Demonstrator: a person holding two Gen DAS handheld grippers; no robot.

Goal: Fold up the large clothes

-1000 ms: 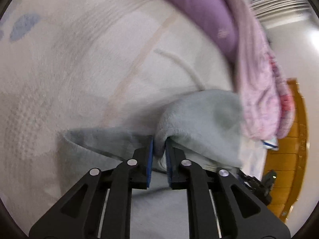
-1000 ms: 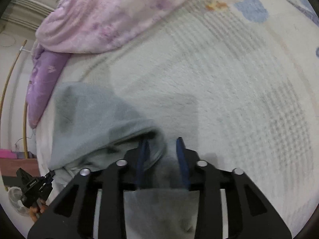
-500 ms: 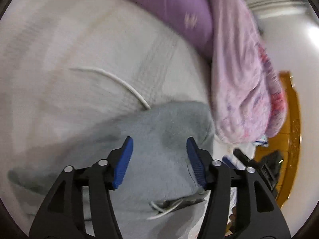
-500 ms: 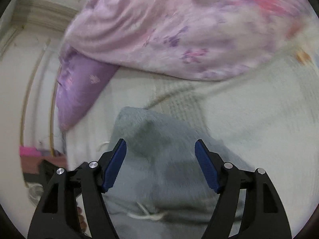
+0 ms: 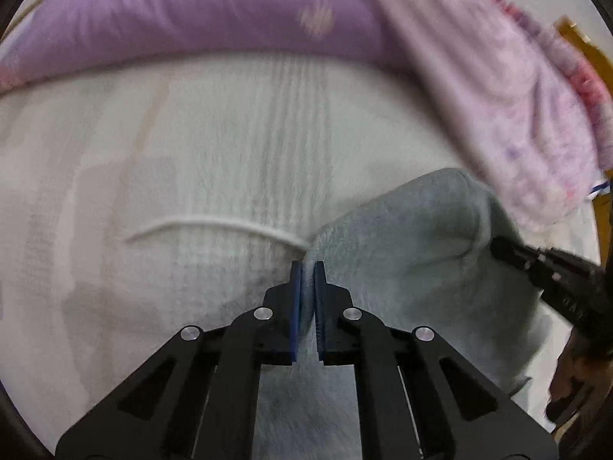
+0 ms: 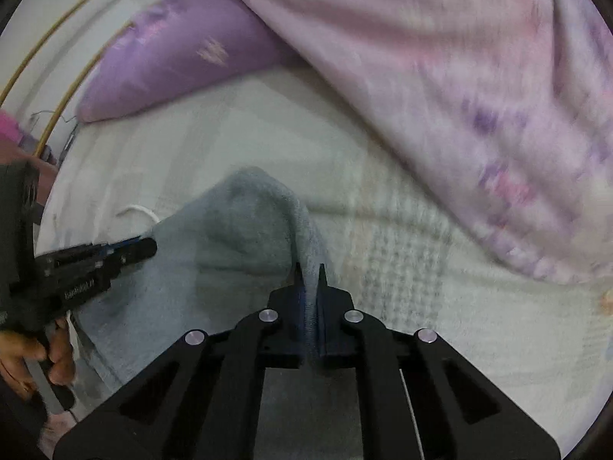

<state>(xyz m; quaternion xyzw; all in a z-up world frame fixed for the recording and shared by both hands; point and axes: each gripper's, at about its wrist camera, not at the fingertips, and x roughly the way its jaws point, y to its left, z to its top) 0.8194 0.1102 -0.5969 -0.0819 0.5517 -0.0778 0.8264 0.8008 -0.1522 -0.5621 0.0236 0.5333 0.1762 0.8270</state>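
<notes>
Surroundings: purple pillow (image 5: 199, 15) and pink floral quilt (image 6: 479, 88) are seen behind the garment on the white bedspread (image 5: 191, 145).
Garment: grey fleece garment (image 5: 413, 245) is lifted off the bedspread.
Left gripper (image 5: 307, 272): fingers clamped on its left edge.
Right gripper (image 6: 309, 274): fingers clamped on its right edge.

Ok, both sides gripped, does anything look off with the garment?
One thing: a white drawstring trails loose from the grey garment across the bedspread. Otherwise the left gripper and the right gripper each pinch an edge.
</notes>
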